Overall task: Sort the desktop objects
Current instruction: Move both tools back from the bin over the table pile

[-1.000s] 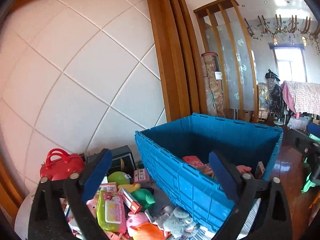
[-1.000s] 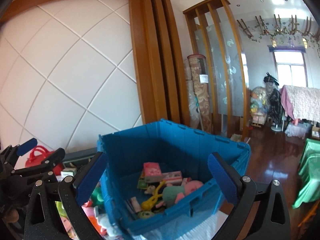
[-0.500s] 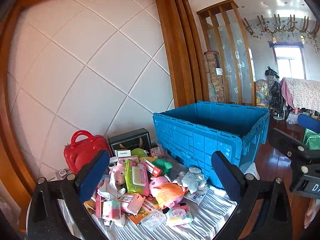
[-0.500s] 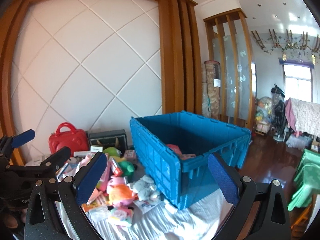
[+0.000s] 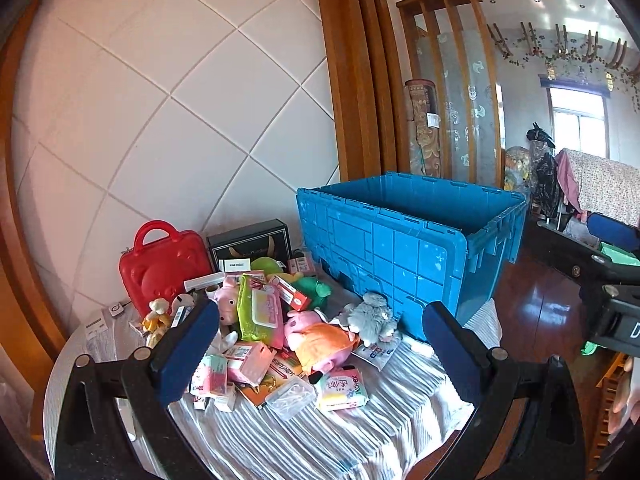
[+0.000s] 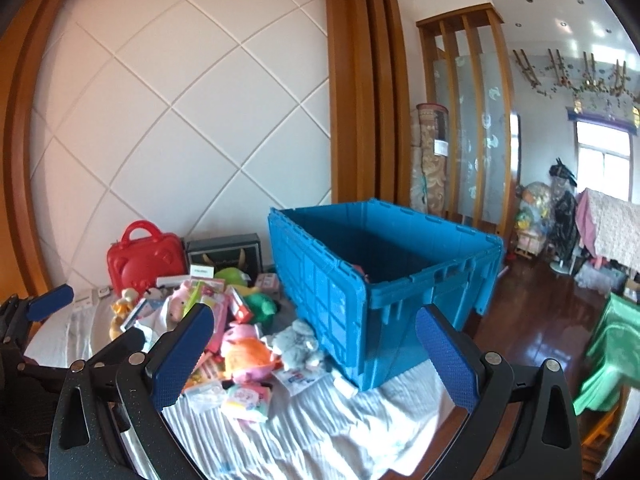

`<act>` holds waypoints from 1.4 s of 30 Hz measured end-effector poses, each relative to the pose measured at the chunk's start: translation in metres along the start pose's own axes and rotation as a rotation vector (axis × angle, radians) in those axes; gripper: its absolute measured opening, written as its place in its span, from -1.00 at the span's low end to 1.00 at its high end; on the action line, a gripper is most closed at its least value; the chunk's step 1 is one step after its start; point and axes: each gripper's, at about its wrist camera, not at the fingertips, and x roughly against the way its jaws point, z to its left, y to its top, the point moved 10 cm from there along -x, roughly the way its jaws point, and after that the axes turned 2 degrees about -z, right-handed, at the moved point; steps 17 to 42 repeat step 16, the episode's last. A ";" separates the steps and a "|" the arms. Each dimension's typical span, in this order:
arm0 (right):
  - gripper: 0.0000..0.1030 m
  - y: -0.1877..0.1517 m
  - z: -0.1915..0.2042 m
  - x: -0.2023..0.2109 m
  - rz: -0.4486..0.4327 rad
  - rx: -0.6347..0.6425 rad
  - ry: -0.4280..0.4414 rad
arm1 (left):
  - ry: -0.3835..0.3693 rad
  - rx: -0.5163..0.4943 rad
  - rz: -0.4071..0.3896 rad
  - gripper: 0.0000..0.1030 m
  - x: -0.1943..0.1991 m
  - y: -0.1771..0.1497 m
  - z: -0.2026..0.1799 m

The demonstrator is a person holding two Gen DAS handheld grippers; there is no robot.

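Change: both grippers have pulled back from over the blue bin (image 5: pixel 400 240) and sit lower; the pile now fills the near view.
Left gripper (image 5: pixel 320 344): jaws spread wide, nothing held, hovering over the near edge of the pile.
Right gripper (image 6: pixel 312 352): jaws spread wide, empty, facing the bin's near corner.
Pile: pink plush (image 5: pixel 316 332), grey plush (image 5: pixel 372 316), green wipes pack (image 5: pixel 260 312), small boxes, all on the cloth-covered desk (image 5: pixel 360 432), left of the bin.
Red case (image 5: pixel 160 268): upright at the wall behind the pile.
Bin contents: mostly hidden now.
Meaning: likely between drops; next pick comes from the pile, most of it still unsorted.
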 end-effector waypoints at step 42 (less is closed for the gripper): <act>0.99 0.019 -0.011 0.023 -0.059 0.000 0.020 | 0.002 0.003 -0.098 1.00 0.039 0.024 -0.012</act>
